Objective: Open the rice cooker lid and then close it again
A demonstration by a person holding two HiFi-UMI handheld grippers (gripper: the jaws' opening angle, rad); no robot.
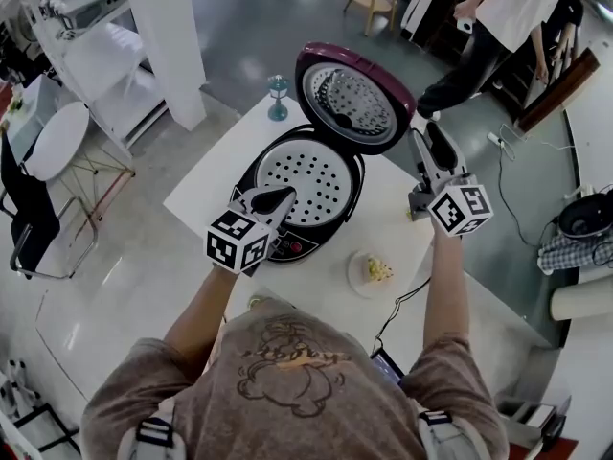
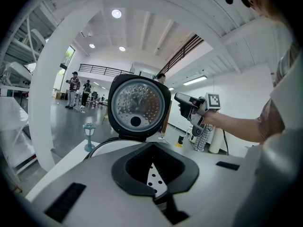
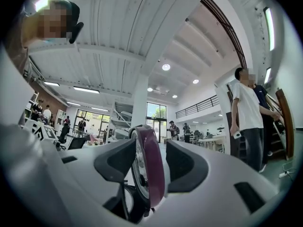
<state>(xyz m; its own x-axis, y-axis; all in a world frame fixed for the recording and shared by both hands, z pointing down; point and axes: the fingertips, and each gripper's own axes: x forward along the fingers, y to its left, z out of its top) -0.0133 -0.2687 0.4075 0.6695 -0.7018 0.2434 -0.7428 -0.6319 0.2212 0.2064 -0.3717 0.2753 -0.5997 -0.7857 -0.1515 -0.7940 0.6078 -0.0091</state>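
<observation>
Head view has the rice cooker [image 1: 287,245] sitting about mid-frame on a white table [image 1: 215,175], with its purple lid [image 1: 354,99] standing wide open at the back. You look straight down on the perforated white tray [image 1: 306,175] inside the pot. The left gripper [image 1: 280,197] hangs at the cooker's front left with its tip over the near rim. In the left gripper view its pads meet at the tips with nothing pinched between them. A bit of the dotted tray shows through the hollow behind the tips, and the lid stands upright beyond with its shiny inner side facing the camera. The right gripper [image 1: 429,140] is just beside the lid's right edge in the head view. In the right gripper view its jaws stand apart with the lid seen edge-on in the gap, purple rim and all. Honestly can't tell if either pad actually touches it. Other stuff on the table: a little teal lamp-shaped ornament [image 1: 278,97] left of the lid, and a small plate [image 1: 356,278] with some food [image 1: 379,270] in front of the cooker on the right. A person in a white top [image 1: 512,12] stands at the upper right of the frame.
</observation>
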